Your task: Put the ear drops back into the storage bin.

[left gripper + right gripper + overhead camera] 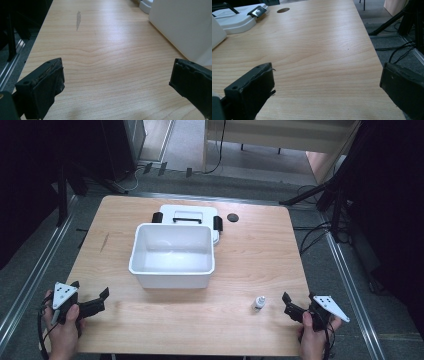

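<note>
Both grippers idle and open at the near edge; small bottle is the nearest pick.

Table: pale wood. White bin sits mid-table, open top, nothing visible inside; judged stiff plastic, light, best taken by a rim wall. Its lid lies flat behind it, touching or just beside the far wall, black latches at both ends; thin and rigid by the look. Left gripper rests at the near left corner, jaws spread wide, bare wood between them. Right gripper rests at the near right, jaws likewise wide apart, gripping nothing. Small bottle stands upright just beside the right gripper, towards the bin; judged very light, smooth, easily tipped. Take it across the body, low, below the cap.
</note>
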Action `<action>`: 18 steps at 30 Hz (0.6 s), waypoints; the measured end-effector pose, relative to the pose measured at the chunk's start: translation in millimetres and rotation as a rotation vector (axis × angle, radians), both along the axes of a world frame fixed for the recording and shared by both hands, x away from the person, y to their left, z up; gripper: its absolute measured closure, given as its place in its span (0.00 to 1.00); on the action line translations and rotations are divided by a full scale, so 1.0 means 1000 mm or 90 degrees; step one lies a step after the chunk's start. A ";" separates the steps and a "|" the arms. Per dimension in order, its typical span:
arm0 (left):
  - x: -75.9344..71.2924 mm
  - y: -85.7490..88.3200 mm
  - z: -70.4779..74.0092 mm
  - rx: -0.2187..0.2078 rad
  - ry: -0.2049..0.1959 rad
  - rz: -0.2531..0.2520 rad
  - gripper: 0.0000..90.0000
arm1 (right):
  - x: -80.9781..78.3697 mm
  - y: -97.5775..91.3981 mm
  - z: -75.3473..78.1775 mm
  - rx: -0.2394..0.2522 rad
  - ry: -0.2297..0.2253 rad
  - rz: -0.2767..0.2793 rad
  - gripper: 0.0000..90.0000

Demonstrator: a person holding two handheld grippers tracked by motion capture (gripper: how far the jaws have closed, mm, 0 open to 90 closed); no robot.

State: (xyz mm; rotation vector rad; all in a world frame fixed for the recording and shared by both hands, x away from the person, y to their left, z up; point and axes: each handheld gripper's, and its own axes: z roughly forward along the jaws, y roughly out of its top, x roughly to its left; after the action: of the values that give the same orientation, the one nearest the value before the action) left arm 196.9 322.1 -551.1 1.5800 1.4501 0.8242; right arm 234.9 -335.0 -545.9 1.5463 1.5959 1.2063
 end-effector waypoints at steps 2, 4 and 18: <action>-0.001 0.000 0.000 0.005 -0.004 -0.001 0.00 | 0.000 0.000 0.000 0.000 -0.003 0.000 0.02; -0.001 -0.001 0.000 0.006 -0.006 0.001 0.00 | -0.001 0.002 0.000 -0.008 -0.004 -0.001 0.03; 0.000 0.003 0.000 -0.010 -0.031 0.051 0.05 | -0.012 0.007 0.007 -0.049 0.037 0.124 0.02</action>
State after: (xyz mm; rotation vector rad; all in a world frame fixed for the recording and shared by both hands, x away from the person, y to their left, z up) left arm 197.0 325.6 -550.9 1.4875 1.4897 0.8903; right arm 223.2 -327.5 -538.6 1.4156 1.8443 1.1944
